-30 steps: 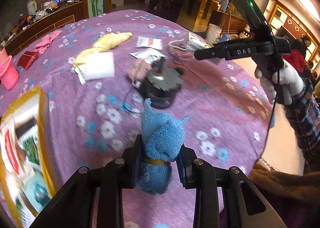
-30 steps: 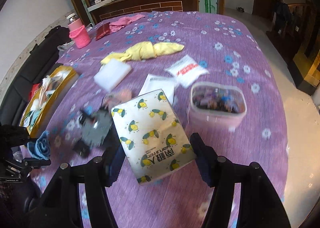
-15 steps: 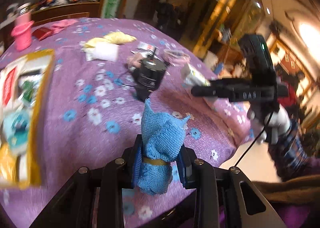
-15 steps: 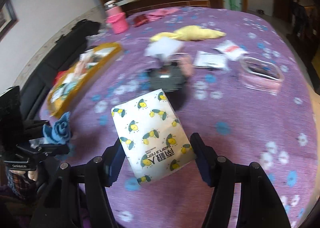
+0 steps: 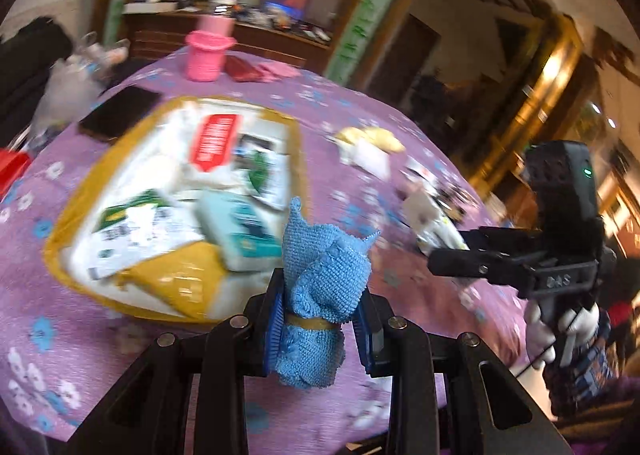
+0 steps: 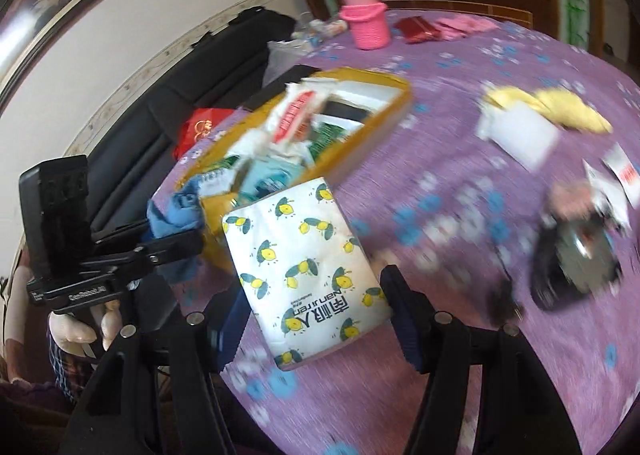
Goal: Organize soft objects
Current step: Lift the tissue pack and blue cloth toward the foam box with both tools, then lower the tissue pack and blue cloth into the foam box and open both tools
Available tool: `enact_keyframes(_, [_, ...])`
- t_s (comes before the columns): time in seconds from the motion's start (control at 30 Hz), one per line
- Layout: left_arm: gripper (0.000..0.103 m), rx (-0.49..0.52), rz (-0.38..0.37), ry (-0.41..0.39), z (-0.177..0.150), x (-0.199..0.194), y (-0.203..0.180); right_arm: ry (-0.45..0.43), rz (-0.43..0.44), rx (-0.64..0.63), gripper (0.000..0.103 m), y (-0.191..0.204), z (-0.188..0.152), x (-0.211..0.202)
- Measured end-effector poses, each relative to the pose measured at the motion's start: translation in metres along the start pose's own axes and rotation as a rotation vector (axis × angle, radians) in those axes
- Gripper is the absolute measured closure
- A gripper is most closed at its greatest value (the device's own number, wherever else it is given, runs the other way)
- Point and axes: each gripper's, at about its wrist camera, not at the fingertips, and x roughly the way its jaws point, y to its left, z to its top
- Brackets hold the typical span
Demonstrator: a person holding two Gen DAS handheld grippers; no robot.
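The left claw [image 5: 322,329] is squeezing a rolled blue cloth [image 5: 320,287]. The right claw [image 6: 316,309] is holding a tissue pack [image 6: 302,259]. The yellow box [image 5: 182,285] sits just ahead of both claws. Bring each soft thing right over the box, go low, then let go gently so nothing falls on the tabletop [image 5: 400,335].

Ahead of the left hand-held gripper [image 5: 320,329] the yellow box [image 5: 72,211] is crammed with packets; bare purple cloth [image 5: 48,303] lies just short of it. Right of the right hand-held gripper [image 6: 316,311], a black device [image 6: 576,259] blocks the counter.
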Motion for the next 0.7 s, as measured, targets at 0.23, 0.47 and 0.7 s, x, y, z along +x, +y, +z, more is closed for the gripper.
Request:
enact_keyframes(0.23, [0.072,-0.054,0.073,0.008,0.01,0.018,0.031,0.006,0.01,-0.005,0.039,0.018,0.05,0.036])
enact_keyframes(0.47, [0.059,-0.065,0.085,0.036,0.014,0.039,0.041,0.07,0.008,0.004,0.039,0.027,0.087,0.083])
enact_keyframes(0.7, [0.029,-0.063,0.065,-0.007,0.01,0.024,0.04,0.123,-0.104,-0.027,0.039,0.03,0.105,0.115])
